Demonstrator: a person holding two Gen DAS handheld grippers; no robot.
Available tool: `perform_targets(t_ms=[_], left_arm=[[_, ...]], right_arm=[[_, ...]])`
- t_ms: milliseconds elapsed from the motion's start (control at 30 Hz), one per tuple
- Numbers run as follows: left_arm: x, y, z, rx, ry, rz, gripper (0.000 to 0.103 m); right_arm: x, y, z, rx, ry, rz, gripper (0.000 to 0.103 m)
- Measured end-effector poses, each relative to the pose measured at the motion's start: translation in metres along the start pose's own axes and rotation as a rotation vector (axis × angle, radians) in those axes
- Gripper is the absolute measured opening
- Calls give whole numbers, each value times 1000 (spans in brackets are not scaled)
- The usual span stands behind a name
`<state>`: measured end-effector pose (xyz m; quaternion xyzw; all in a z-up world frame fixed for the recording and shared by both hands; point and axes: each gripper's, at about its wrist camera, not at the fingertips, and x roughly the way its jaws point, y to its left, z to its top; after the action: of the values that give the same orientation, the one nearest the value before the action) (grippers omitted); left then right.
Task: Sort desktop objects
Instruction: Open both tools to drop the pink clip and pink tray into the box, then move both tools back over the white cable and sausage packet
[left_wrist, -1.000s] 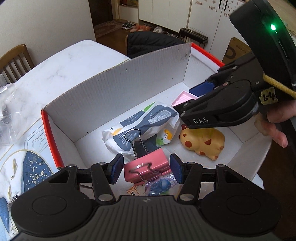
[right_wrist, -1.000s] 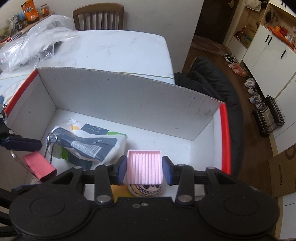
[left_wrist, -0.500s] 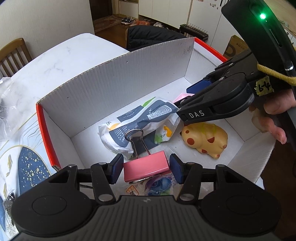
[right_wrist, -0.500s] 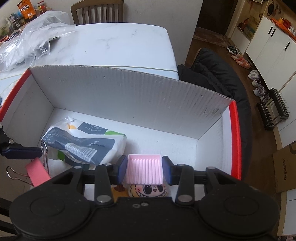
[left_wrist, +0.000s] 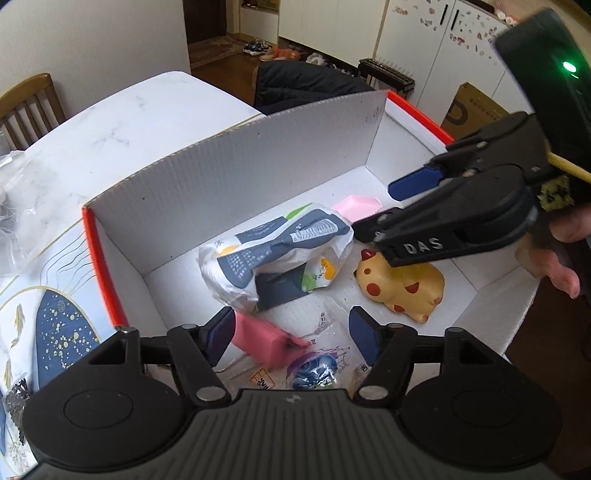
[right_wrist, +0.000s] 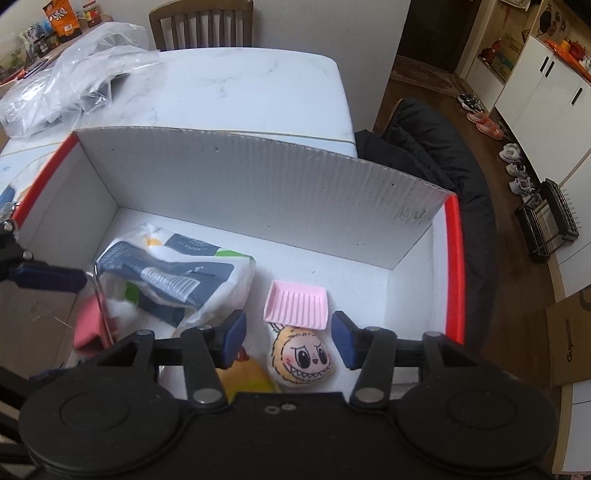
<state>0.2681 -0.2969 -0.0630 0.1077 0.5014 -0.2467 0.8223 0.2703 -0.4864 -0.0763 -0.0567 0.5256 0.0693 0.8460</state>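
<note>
Both drops into the box (right_wrist: 258, 192) were under way: the left gripper (left_wrist: 291, 334) jaws were opening off the clip (left_wrist: 266, 341), the right gripper (right_wrist: 286, 338) jaws opening above the released tray (right_wrist: 295, 304). Next, both probably needed lifting clear to fetch more from the counter (right_wrist: 229, 81).

A white marble-patterned table (right_wrist: 236, 85) fills the middle ground, with a wooden chair (right_wrist: 201, 22) at its far end against a plain white wall (left_wrist: 92, 40). To the right lies a dark wood floor (right_wrist: 417, 77), where shoes (right_wrist: 517, 170) line up beside white cabinets (right_wrist: 546, 99). A black wire rack (right_wrist: 550, 218) stands near them, and a brown cardboard box (right_wrist: 569, 339) sits nearer, far right
</note>
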Motion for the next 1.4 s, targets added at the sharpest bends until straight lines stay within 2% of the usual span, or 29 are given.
perform_targets(t_ms=[67,133,167,200,733,800,1067,1167,1267,1400], left_arm=[[-4,3,-1,-12,-10,-7,70],[-8,4,-2,-20,-18,-12,70],[-10,4,-2,-23,-22,-16,70],[-12,5,-2,-25,-26,-19,70],[-56,7,-18,-61,-79,-44,70],[-61,5,-21,-52,-83,-31,70],[-86,9,-40,-41,-142,-24,70],[-94,17,-49,-60,-154,-37,70],[-101,28,-59,-82,-158,-50,76],[-109,45,-74,-103,-157,-63,77]], right_arm=[[-7,1,-2,-5,-10,12,52],[-14,0,-5,-7,-18,22,57],[-17,0,-6,-6,-25,28,66],[-22,-1,-8,-2,-35,36,69],[-74,2,-25,39,-122,127,70],[-79,5,-28,37,-133,135,76],[-96,22,-37,30,-165,153,78],[-100,31,-40,33,-179,161,82],[-105,41,-44,39,-193,177,84],[-112,59,-46,37,-212,187,87]])
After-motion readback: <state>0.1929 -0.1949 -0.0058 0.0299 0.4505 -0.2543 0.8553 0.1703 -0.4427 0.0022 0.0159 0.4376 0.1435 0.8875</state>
